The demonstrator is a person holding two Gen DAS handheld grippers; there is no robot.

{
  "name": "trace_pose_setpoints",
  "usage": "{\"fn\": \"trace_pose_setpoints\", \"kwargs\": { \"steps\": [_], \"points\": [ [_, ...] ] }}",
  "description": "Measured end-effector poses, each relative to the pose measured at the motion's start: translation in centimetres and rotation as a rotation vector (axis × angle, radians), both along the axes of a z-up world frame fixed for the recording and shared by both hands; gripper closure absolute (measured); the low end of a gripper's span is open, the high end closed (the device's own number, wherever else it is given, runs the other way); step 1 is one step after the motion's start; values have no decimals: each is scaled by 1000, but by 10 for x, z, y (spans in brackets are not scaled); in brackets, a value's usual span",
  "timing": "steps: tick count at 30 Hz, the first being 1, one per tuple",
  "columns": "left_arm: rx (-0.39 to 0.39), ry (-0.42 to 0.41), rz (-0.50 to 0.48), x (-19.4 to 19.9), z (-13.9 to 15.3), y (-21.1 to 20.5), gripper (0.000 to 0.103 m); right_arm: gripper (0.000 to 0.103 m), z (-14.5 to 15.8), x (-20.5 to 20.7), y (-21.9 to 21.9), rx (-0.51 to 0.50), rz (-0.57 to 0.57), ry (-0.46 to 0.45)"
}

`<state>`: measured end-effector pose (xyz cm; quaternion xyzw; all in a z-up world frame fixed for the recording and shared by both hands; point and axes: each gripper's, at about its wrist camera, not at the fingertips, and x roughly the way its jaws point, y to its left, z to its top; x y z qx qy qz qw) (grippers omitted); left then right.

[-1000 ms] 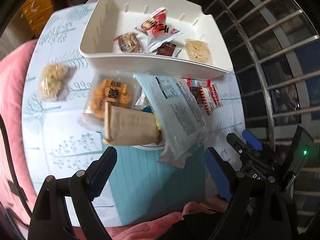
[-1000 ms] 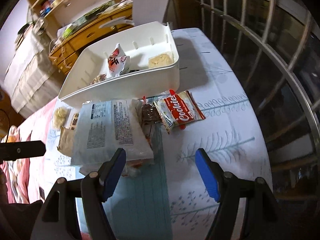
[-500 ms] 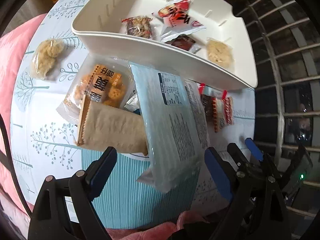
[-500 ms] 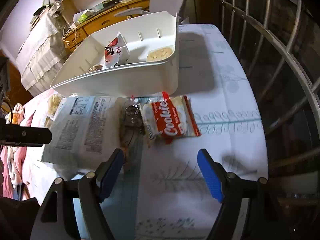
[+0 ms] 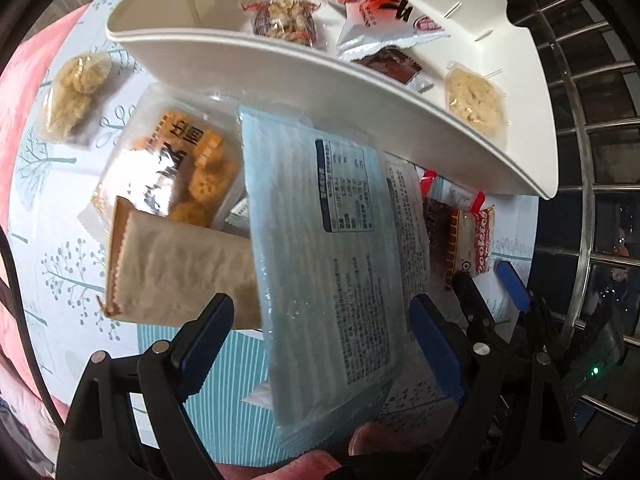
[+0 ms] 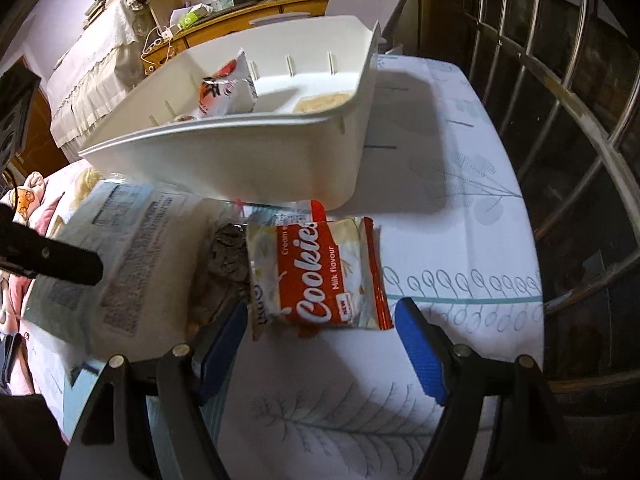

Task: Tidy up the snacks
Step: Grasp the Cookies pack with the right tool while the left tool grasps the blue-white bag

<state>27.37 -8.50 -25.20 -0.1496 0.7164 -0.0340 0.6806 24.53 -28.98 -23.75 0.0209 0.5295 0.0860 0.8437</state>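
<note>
A white bin (image 5: 280, 52) stands at the back of the table and holds a red-and-white packet (image 5: 380, 8), a nut snack (image 5: 286, 20), a dark packet (image 5: 394, 64) and a pale crisp cake (image 5: 474, 98). In front of it lie a long pale blue packet (image 5: 320, 240), a brown paper packet (image 5: 176, 272), an orange biscuit pack (image 5: 180, 168) and a red Cookies packet (image 6: 320, 272). My left gripper (image 5: 320, 316) is open, with its fingers on either side of the blue packet's near half. My right gripper (image 6: 320, 318) is open, astride the near end of the Cookies packet.
A puffed pale snack (image 5: 74, 92) lies alone at the left. A dark wrapped snack (image 6: 224, 264) sits between the blue packet and the Cookies packet. A metal railing (image 6: 560, 140) runs close along the right of the table (image 6: 440, 240). Pink cloth (image 5: 16, 120) borders the left edge.
Both grippers have sunk closer to the table. The blue packet now lies between the left fingers, and the Cookies packet between the right ones.
</note>
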Motion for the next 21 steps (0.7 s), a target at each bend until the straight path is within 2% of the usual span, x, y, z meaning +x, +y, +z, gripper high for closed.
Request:
{"fn": "trace_pose_setpoints", "kwargs": {
  "steps": [7,11,18,21],
  "points": [
    [-20,24,3,1,-16,-17,16,24,-9,5,5,-21,42,-13],
    [-19,20,3,3,-18,-27,22,23,-13,9,11,-40,81,-26],
    [-29,1,5,3,-16,-42,51,23,-14,12,13,-49,91,-34],
    [-38,-11,17,2,-12,-42,58,28,-14,13,14,-49,94,-22]
  ]
}}
